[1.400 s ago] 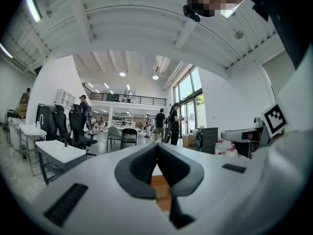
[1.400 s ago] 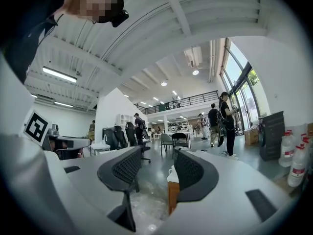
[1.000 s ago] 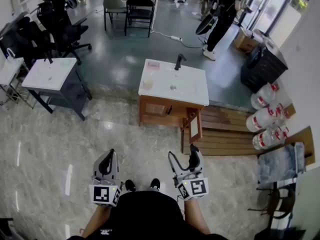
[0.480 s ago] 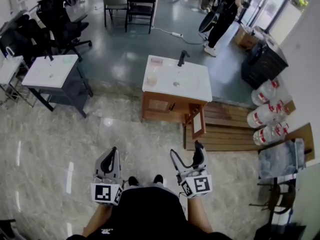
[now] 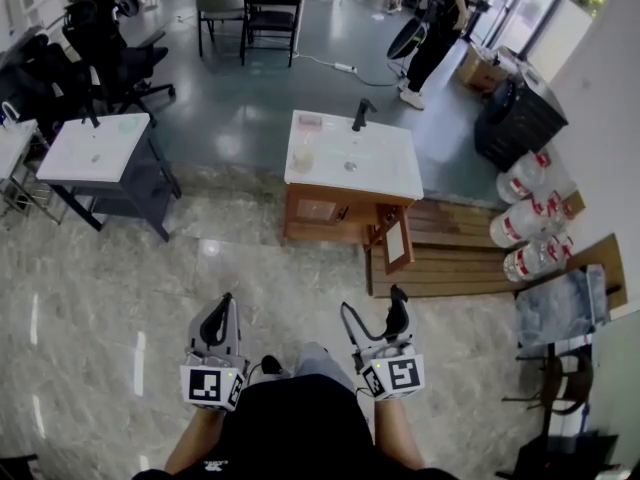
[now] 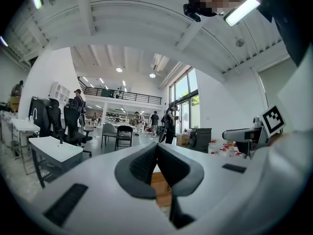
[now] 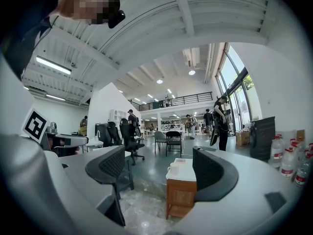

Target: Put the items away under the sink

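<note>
**Approach to the sink cabinet: both grippers empty, the items well ahead.**

Your left gripper (image 5: 224, 306) has its jaws pressed together on nothing. Your right gripper (image 5: 372, 308) has just been opening, and its jaws stand wide apart with nothing between them. The sink cabinet (image 5: 375, 173) stands well ahead across the marble floor (image 5: 250, 278), its long side crosswise to you. A cup (image 5: 303, 157) and a small pinkish item (image 5: 307, 121) sit on the left part of its top. Its door (image 5: 396, 244) hangs open at the right front corner, almost straight ahead of the right gripper. That hand is judged better placed for the opening, and the left for the cup. The floor in front gives free room. A wooden platform (image 5: 460, 258) and water bottles (image 5: 525, 223) crowd the right side, and the door's swung edge narrows the way in.
</note>
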The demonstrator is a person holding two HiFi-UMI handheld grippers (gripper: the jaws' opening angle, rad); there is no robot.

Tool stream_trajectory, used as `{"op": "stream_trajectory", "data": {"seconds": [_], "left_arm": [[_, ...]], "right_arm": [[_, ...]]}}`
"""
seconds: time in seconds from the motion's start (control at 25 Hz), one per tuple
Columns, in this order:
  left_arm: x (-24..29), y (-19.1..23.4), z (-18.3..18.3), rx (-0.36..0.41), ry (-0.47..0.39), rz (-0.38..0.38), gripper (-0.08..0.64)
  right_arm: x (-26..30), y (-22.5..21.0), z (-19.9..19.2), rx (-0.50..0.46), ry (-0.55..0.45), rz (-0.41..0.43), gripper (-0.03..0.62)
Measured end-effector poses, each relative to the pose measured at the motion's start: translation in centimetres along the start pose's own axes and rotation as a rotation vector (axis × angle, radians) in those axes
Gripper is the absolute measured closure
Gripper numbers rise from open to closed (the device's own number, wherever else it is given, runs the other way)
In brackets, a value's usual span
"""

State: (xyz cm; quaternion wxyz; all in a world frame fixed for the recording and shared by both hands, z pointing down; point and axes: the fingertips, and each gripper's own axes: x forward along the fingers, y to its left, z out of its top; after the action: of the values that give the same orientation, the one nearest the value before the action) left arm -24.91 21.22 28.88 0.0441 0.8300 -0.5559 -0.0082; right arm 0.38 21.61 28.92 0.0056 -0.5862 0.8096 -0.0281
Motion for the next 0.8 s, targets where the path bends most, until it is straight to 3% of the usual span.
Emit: {"op": "stream_trajectory", "data": {"seconds": [0.36, 0.8], "left_arm": [[1.7, 1.6, -1.5, -0.023, 0.019, 0.013, 0.554], [9.2, 2.6, -1.9, -0.010, 0.043, 0.063, 0.553]], "right_arm": [[1.7, -0.9, -0.1, 0.012, -0.012, -0.017, 0.163], [9.6, -6.1, -1.4, 0.030, -0.004, 0.026, 0.163]]}}
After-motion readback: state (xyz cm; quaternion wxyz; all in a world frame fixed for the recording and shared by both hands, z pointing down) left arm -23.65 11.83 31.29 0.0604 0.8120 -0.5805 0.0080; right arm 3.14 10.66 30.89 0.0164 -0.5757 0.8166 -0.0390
